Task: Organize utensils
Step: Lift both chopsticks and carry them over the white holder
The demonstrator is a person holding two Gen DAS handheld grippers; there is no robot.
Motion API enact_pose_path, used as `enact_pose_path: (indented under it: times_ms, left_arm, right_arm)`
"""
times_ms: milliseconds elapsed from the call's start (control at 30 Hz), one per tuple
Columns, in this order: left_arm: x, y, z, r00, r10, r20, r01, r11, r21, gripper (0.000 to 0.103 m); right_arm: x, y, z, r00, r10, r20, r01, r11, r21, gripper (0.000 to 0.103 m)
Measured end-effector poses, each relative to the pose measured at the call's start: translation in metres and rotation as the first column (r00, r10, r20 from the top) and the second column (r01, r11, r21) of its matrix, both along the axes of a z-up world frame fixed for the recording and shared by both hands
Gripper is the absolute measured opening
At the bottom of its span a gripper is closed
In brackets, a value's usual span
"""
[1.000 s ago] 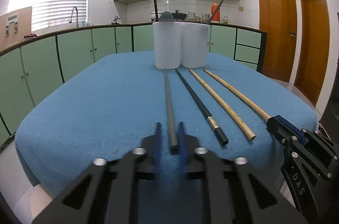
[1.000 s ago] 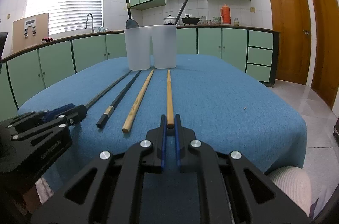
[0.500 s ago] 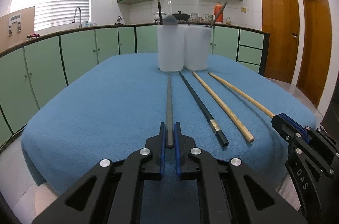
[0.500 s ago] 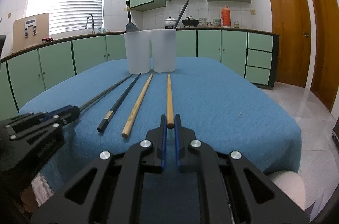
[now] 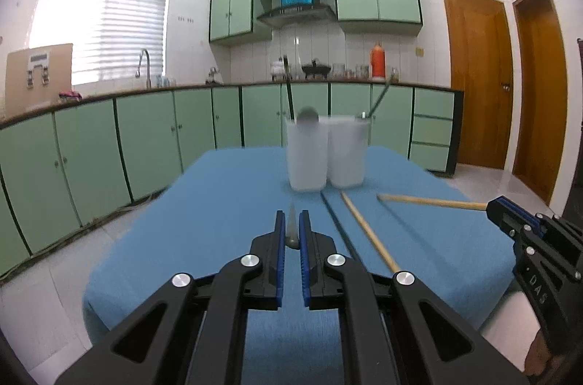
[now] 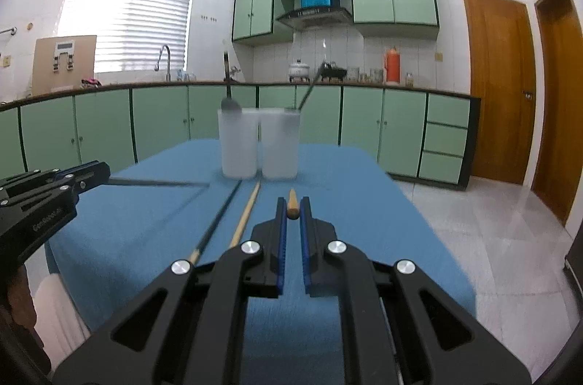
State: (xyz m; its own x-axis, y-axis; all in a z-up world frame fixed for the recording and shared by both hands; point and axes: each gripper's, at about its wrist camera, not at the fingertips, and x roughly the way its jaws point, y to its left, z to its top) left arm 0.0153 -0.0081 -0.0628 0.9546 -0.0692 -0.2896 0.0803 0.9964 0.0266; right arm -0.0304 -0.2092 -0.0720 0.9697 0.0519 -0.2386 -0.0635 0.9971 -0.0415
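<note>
Wooden chopstick (image 6: pixel 292 202) is clamped by the right gripper (image 6: pixel 292 215), a dark chopstick (image 5: pixel 292 226) by the left gripper (image 5: pixel 291 232), both at lower centre and lifted off the blue cloth (image 5: pixel 218 202). Two chopsticks (image 6: pixel 233 213) lie unsorted below the twin white holders (image 6: pixel 258 144) at centre, which already hold utensils. Green kitchen cabinets (image 6: pixel 109 126) fill the background.

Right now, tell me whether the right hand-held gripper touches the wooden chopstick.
Touching. The right wrist view shows the right hand-held gripper shut on the wooden chopstick.
</note>
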Motion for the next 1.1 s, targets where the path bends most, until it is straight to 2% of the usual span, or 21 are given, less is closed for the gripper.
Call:
enact_pose_path:
  times_ms: [200, 367, 567, 800, 1100]
  left_arm:
    - [-0.004, 0.006, 0.039, 0.995, -0.006, 0.098, 0.006, 1.000, 0.006, 0.007]
    - [0.003, 0.009, 0.071, 0.988, -0.025, 0.154, 0.026, 1.000, -0.005, 0.007]
    - [0.015, 0.006, 0.098, 0.983, -0.062, 0.172, 0.065, 0.998, -0.010, 0.007]
    - [0.039, 0.003, 0.122, 0.982, -0.098, 0.163, 0.105, 0.994, -0.033, 0.007]
    - [0.058, 0.002, 0.156, 0.972, -0.115, 0.206, 0.128, 0.990, -0.054, 0.007]
  right_arm:
    - [0.007, -0.009, 0.045, 0.998, 0.019, 0.059, -0.018, 1.000, -0.011, 0.006]
    - [0.026, -0.019, 0.079, 0.997, 0.058, 0.059, -0.057, 0.998, -0.008, 0.006]
    - [0.053, -0.031, 0.118, 0.994, 0.105, 0.021, -0.106, 0.994, 0.039, 0.006]
    - [0.079, -0.030, 0.155, 0.987, 0.161, -0.006, -0.160, 0.986, 0.043, 0.006]
    - [0.101, -0.025, 0.202, 0.977, 0.210, 0.030, -0.212, 0.976, 0.056, 0.006]
